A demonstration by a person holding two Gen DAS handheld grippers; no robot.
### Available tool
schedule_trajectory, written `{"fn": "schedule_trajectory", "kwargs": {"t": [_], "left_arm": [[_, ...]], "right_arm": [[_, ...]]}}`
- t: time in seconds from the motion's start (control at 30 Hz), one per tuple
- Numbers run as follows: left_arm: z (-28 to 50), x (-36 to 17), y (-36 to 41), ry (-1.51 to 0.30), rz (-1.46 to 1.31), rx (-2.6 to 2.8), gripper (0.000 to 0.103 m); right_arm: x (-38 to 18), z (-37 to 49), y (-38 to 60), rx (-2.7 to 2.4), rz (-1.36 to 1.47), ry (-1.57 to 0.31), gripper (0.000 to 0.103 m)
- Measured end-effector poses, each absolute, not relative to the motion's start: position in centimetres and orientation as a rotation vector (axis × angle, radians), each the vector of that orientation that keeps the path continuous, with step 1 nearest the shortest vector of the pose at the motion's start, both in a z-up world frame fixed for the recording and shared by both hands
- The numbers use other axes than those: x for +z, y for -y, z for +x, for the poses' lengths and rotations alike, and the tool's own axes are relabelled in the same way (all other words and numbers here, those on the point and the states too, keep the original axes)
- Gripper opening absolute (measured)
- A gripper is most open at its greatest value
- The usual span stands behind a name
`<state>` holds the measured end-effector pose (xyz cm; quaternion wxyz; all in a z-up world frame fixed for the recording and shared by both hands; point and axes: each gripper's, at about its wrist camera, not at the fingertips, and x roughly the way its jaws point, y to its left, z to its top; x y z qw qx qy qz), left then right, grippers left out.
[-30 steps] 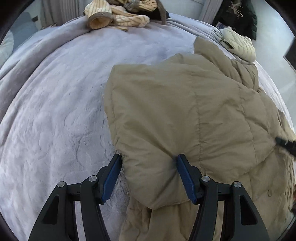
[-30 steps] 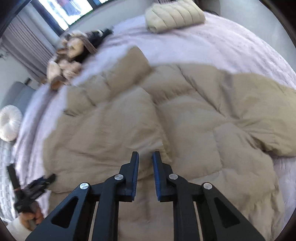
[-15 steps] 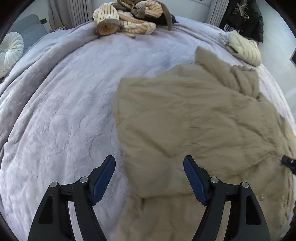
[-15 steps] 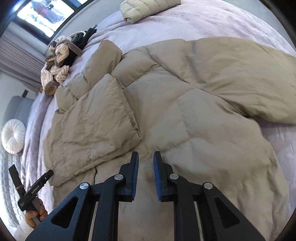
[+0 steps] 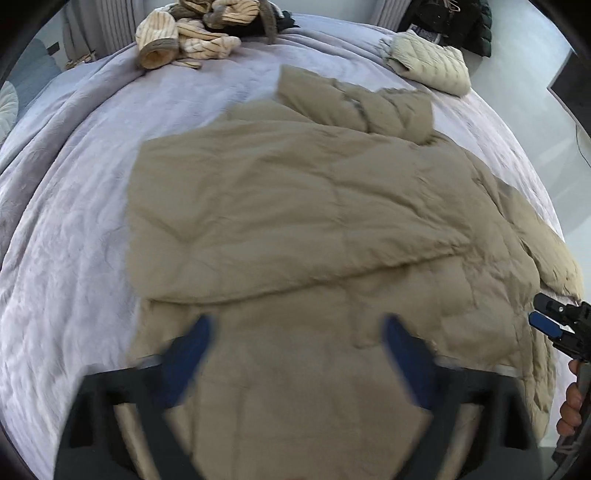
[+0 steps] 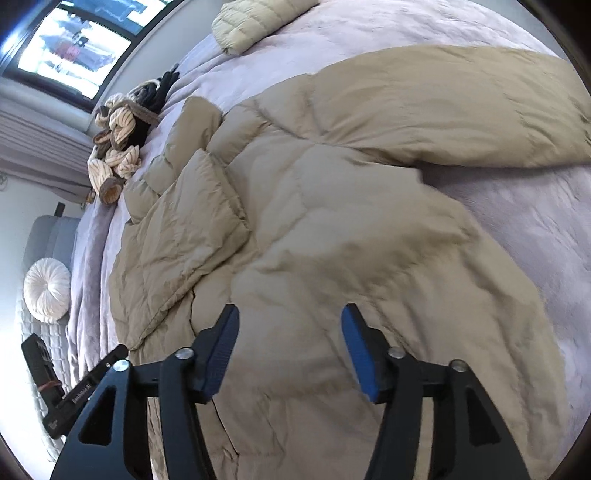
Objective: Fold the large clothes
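Observation:
A large beige puffer coat (image 5: 314, 206) lies spread over the lavender bed cover (image 5: 74, 221), with one side folded in across its body. My left gripper (image 5: 295, 325) hangs blurred above the coat's near part. Its jaws are opening wide and nothing is between them. In the right wrist view the coat (image 6: 369, 206) fills the middle, one sleeve stretched to the upper right. My right gripper (image 6: 290, 314) hovers over the coat's lower part, jaws opening, nothing held. The right gripper (image 5: 550, 321) also shows at the left view's right edge, in a hand (image 5: 570, 406).
A heap of striped cream clothes (image 5: 188, 37) lies at the bed's far end, and a folded pale quilted jacket (image 5: 432, 62) at the far right corner. Dark clothes (image 5: 461, 22) hang behind it. A round white cushion (image 6: 48, 291) sits beside the bed.
The left gripper let go of the coat's folded side, drew back and up, and spread wider. The right gripper, shut in both earlier frames, has opened and shifted over the coat.

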<state>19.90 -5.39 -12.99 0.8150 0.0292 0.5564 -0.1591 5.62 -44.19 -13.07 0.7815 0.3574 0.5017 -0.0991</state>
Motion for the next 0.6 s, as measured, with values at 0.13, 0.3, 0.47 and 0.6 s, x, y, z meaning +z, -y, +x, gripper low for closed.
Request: {"fn": "schedule_trajectory", "kwargs": {"t": [0.13,0.3,0.47,0.6], "left_arm": [[18.7,-13.0,7.6,-1.183,0.099,-0.323,0.103],[18.0,-12.8,10.2,-1.182,0.102,-0.348,0.103],[17.7,-12.9,13.3,-1.174,0.127,-0.366,0.103],[17.4,-13.2,16.4,-1.182,0.16,-0.402,0.103]], "right_arm": [[-12.7,3.7,46.5,-0.24,0.815,-1.058,0.08],[-12.3,0.8,50.3,-0.304,0.873,-0.996,0.088],[-12.3,-2.5,55.5,-0.365,0.983,-0.891,0.089],[-12.8,-4.7,59.7,-0.425,1.065,-0.824,0.089]]}}
